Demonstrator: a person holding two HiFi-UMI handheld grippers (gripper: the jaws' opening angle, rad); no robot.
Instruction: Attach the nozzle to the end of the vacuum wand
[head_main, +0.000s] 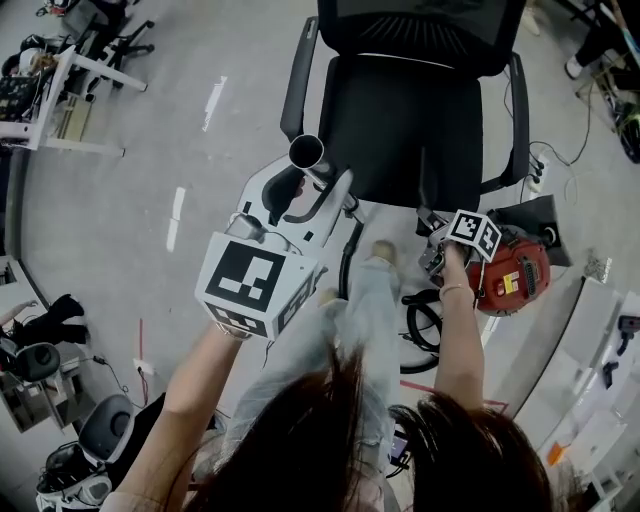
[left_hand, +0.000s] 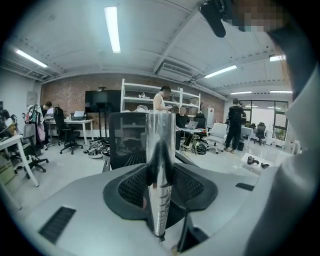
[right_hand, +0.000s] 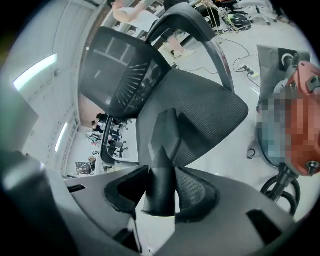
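The left gripper (left_hand: 160, 192) is clamped shut on the chrome vacuum wand (left_hand: 160, 150), holding its open end up over the office chair (head_main: 400, 130), probably to leave the mouth free. The right gripper (right_hand: 161, 195) pinches the black nozzle (right_hand: 162, 160), slanted tip pointing away and well apart from the wand, so the two still need lining up.

- office chair (head_main: 405, 120): upper centre of head view.
- vacuum wand (head_main: 307, 153): between the left gripper (head_main: 300, 195) jaws, left of the chair seat.
- nozzle (right_hand: 162, 160): between the right gripper (head_main: 437, 240) jaws, at the seat's lower right corner.
- vacuum body (head_main: 515, 275): on the floor (head_main: 120, 230), just right of the right gripper; hose (head_main: 420, 335) at its lower left.
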